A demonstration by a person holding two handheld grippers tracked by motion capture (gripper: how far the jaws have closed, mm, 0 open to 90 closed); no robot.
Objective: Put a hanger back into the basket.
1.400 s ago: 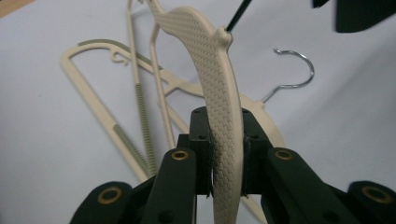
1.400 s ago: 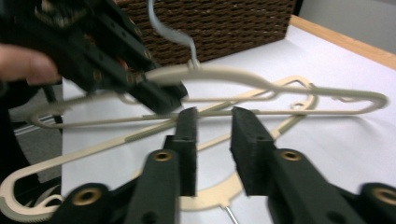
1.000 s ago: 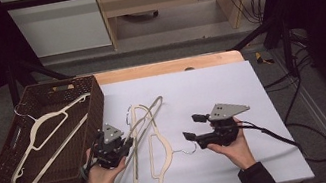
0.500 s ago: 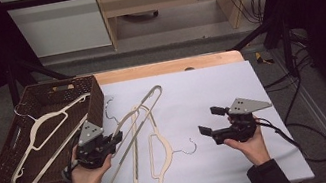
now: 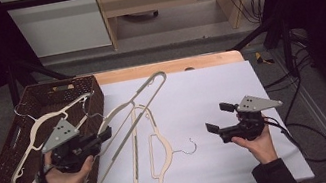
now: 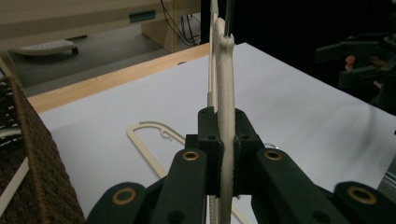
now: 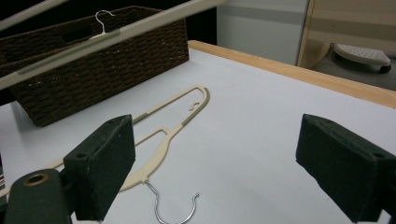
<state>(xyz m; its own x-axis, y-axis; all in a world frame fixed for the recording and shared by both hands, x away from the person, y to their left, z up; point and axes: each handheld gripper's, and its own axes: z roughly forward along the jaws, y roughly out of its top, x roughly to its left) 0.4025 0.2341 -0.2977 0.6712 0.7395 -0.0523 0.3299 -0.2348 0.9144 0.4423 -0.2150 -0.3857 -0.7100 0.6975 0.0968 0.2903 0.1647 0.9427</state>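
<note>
My left gripper (image 5: 107, 132) is clamped on the lifted hanger (image 5: 128, 108), raised off the sheet beside the basket (image 5: 9, 164). My right gripper (image 5: 216, 118) has just been opening, nothing between its pads. The hanger looks light, stiff and slick; its neck gives the best purchase. Since a second ago it has risen, and my right gripper has left the second hanger (image 5: 158, 148).

In the left gripper view the jaws hide the middle of the clamped cream hanger (image 6: 225, 84), and its top runs off the upper edge. In the high view the lying hanger (image 5: 157, 151) is cut off at the bottom edge. The hand (image 5: 65, 182) covers part of the basket (image 5: 9, 164) wall.
</note>
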